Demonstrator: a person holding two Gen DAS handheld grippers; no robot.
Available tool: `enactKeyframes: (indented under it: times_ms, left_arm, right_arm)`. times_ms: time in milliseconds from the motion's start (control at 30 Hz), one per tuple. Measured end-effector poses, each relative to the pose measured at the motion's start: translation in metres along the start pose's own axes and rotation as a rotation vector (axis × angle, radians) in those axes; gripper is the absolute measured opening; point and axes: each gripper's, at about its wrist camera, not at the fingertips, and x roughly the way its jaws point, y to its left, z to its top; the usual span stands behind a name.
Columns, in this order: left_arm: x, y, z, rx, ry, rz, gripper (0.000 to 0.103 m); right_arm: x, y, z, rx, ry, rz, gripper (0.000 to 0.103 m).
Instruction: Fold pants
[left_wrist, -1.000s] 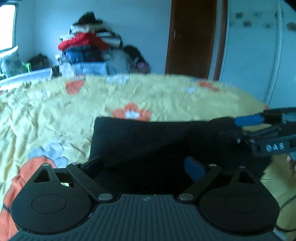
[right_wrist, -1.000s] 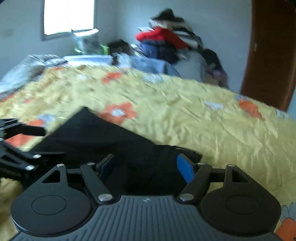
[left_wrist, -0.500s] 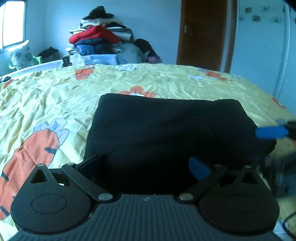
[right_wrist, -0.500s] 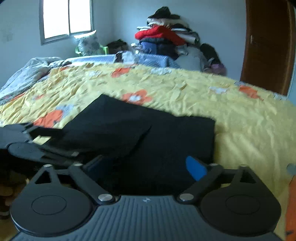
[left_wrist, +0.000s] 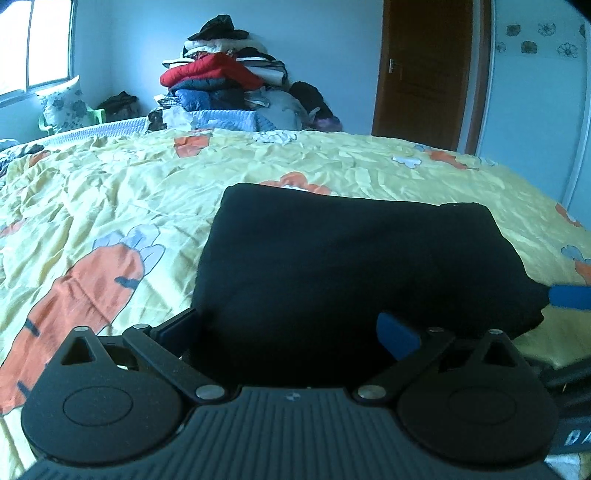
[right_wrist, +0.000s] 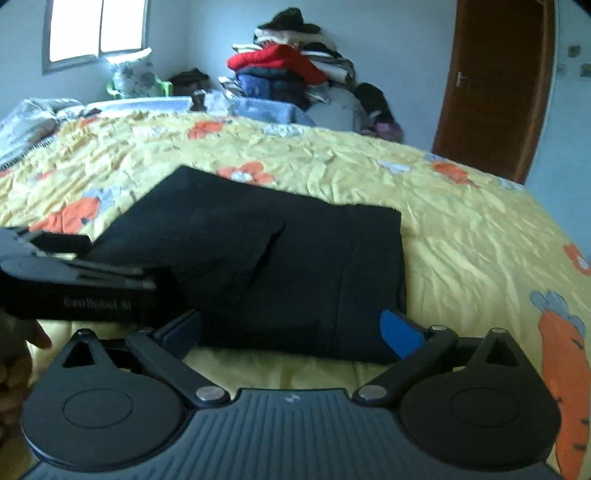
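Observation:
Black pants (left_wrist: 354, 258) lie folded into a flat rectangle on the yellow bedspread (left_wrist: 110, 192); they also show in the right wrist view (right_wrist: 280, 258). My left gripper (left_wrist: 288, 332) is open, its fingers spread over the near edge of the pants, holding nothing. My right gripper (right_wrist: 291, 332) is open and empty, just short of the pants' near edge. The right gripper's blue fingertip (left_wrist: 569, 295) shows at the right edge of the left wrist view. The left gripper's body (right_wrist: 74, 280) shows at the left of the right wrist view.
The bedspread (right_wrist: 461, 229) has orange carrot prints. A pile of clothes (left_wrist: 225, 81) stands against the far wall beyond the bed. A brown door (left_wrist: 424, 74) is at the back right. A pillow (left_wrist: 62, 103) sits under the window.
Both grippers have pulled back toward the near edge and lowered; the fabric they held now lies flat as the top fold. The views have steadied.

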Motion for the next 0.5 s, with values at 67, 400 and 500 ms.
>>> enactKeyframes:
  times_ms: [67, 400, 500]
  left_arm:
    - [-0.006, 0.003, -0.002, -0.014, 0.006, 0.002, 0.103]
    - [-0.031, 0.017, -0.018, -0.084, 0.044, 0.007, 0.103]
    - [-0.035, 0.016, -0.026, -0.070, 0.082, 0.020, 0.103]
  right_arm:
    - [0.000, 0.005, -0.004, 0.002, 0.050, -0.029, 0.103]
    - [-0.011, -0.003, -0.028, 0.176, 0.077, 0.050, 0.103]
    - [-0.016, -0.001, -0.031, 0.185, 0.073, 0.049, 0.103]
